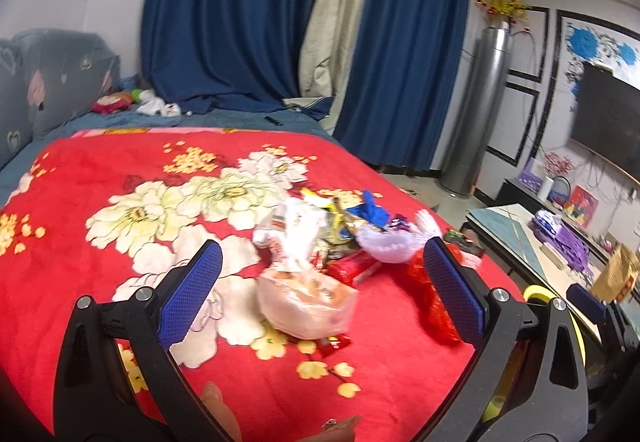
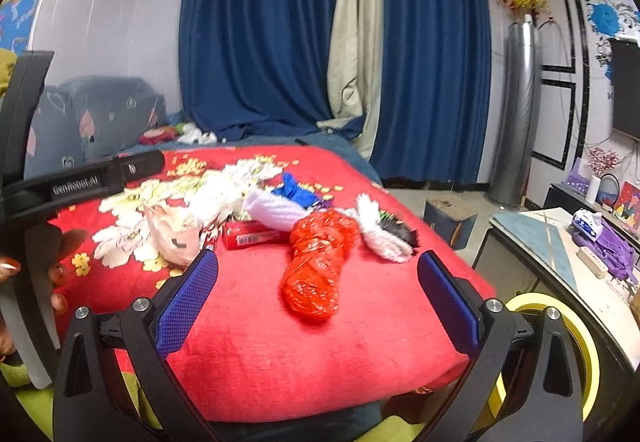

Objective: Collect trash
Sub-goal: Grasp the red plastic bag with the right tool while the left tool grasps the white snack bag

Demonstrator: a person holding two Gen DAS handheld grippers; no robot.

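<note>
Pile of mixed wrappers (image 1: 340, 226): blurred; individual items indistinguishable.
Red rectangular packet (image 2: 250, 236): label unreadable, partly covered by white plastic bag (image 2: 280, 211).
Black flat television screen (image 2: 626, 89): cut off by right edge.

This is a home living room: blue curtains (image 2: 260, 33), a sofa (image 1: 52, 81), a wall television (image 1: 608, 113) and a floral red blanket (image 1: 120, 169).

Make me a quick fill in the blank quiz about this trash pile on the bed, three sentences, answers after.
1. The trash lies on a blanket whose main colour is ____.
2. The crumpled red plastic bag sits in front of the ____ gripper.
3. Both the left gripper and the right one are ____ and hold nothing.

Answers: red; right; open
</note>
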